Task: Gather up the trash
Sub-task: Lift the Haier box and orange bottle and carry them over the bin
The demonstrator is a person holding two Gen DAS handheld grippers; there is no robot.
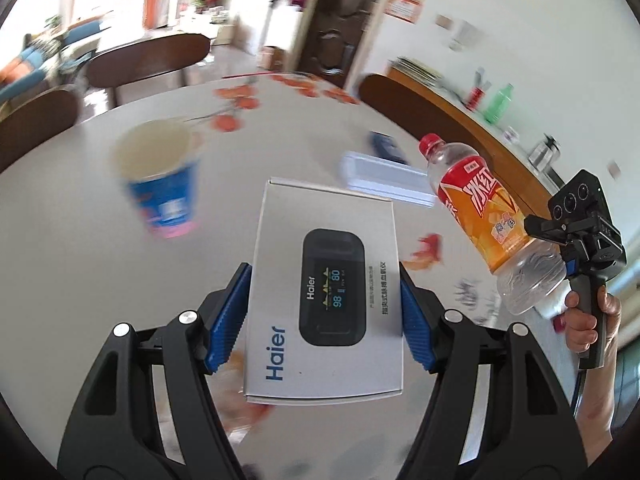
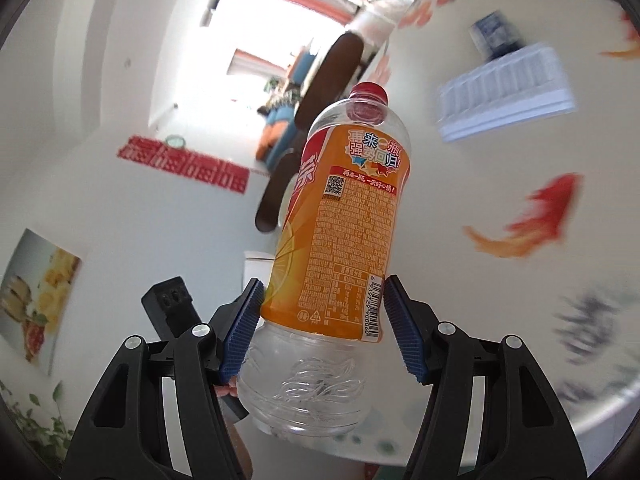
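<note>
My left gripper is shut on a white Haier carton with a picture of an oximeter, its blue pads pressing the two long sides. The carton hangs above the white round table. My right gripper is shut on an empty clear bottle with an orange label and a red cap, gripped low on the label, cap pointing away. In the left wrist view that bottle is tilted in the air at the right, held by the right gripper in a person's hand.
A blue paper cup stands open on the table to the left. A white ridged plastic tray and a small blue packet lie behind the carton. Dark chairs ring the table, and a wooden sideboard with bottles runs along the right wall.
</note>
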